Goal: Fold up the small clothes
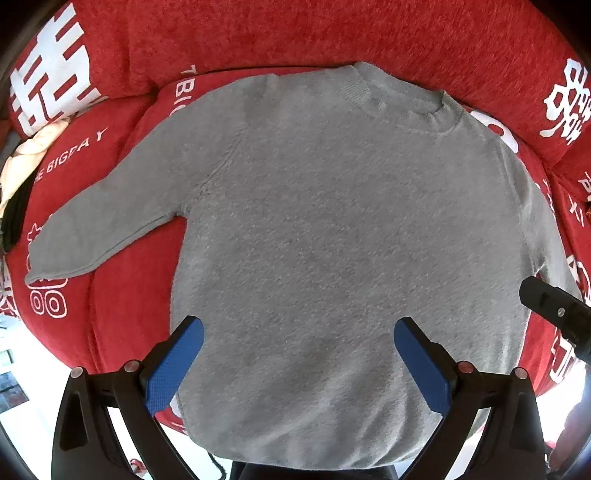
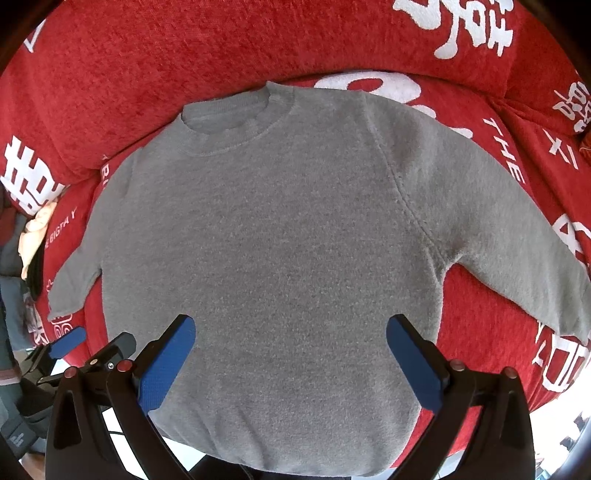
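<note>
Grey sweater (image 1: 332, 229) lies flat, front up, on red sofa cover (image 1: 258, 33), collar (image 1: 399, 96) toward backrest, hem toward the cameras.

L→R, left wrist view: cream/black cloth pile (image 1: 22, 173) at far left edge; left sleeve (image 1: 107, 221) spread out diagonally, cuff resting on white print; sweater body fills centre; tip of right gripper (image 1: 554, 314) enters from right edge, over the sweater's right side. Right sleeve mostly cut off in this view. Left gripper (image 1: 299, 354) hangs above the lower body of the sweater, jaws spread wide, blue pads (image 1: 173, 369) apart w/ nothing between them.

L→R, right wrist view: same cloth pile (image 2: 35, 229) at left; left gripper (image 2: 85, 350) seen from the side near lower left, just beside the hem corner; one blue pad visible. Left sleeve (image 2: 77, 280) looks short here; right sleeve (image 2: 524, 251) shown in full, stretched out to right edge. Right gripper (image 2: 291, 350) above the lower body too, jaws wide, holding nothing. Cannot tell if either gripper touches the fabric.

Surface: red plush cover w/ white characters and "THE BIG DAY" lettering (image 1: 74, 151); backrest cushions (image 2: 184, 44) behind the collar. Room: pale floor (image 1: 22, 354) glimpsed at lower left; details too small to tell.
</note>
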A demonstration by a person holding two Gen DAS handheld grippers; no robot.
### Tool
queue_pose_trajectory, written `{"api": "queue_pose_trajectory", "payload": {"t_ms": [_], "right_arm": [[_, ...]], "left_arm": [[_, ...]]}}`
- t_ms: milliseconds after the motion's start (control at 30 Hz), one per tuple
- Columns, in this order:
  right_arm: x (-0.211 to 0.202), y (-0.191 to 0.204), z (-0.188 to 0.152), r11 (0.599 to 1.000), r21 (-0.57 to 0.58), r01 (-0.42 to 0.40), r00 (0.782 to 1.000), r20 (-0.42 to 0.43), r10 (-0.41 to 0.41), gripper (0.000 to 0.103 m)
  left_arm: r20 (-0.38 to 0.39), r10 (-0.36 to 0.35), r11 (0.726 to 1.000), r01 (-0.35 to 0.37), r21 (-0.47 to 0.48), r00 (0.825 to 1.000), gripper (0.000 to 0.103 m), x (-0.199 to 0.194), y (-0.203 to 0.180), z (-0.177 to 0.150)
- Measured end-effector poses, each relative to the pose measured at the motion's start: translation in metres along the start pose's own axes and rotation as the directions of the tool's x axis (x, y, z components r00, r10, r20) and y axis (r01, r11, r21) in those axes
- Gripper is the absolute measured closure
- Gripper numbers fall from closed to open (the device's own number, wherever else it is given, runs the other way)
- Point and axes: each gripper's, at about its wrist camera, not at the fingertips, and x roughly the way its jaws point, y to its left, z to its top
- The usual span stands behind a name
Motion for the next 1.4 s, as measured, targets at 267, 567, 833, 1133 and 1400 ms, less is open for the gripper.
{"api": "queue_pose_trajectory", "payload": {"t_ms": [267,567,833,1133,1400], "right_arm": [[0.001,-0.001,0.000,1.000,-0.001,0.006,1.000,-0.011,-0.006,0.000],[0.004,0.000,0.001,1.000,0.002,0.016,0.999,-0.032,-0.016,0.000],[0.006,0.005,-0.002,1.000,-0.004,0.024,0.999,-0.030,-0.024,0.000],[0.009,0.011,-0.001,0.999,-0.012,0.034,0.999,-0.033,-0.034,0.000],[0.012,0.019,0.000,0.999,-0.028,0.041,0.999,-0.022,-0.042,0.000]], "left_arm": [[-0.006,0.002,1.000,-0.002,-0.005,1.000,0.000,0.003,0.003,-0.003],[-0.005,-0.004,1.000,0.004,-0.009,1.000,0.000,0.002,0.003,-0.002],[-0.002,-0.013,1.000,0.013,-0.018,1.000,0.000,0.001,0.007,-0.003],[0.008,-0.039,0.999,0.040,-0.025,0.999,0.000,0.002,0.011,0.000],[0.014,-0.079,0.996,0.080,-0.043,0.997,0.000,0.004,0.018,0.000]]}}
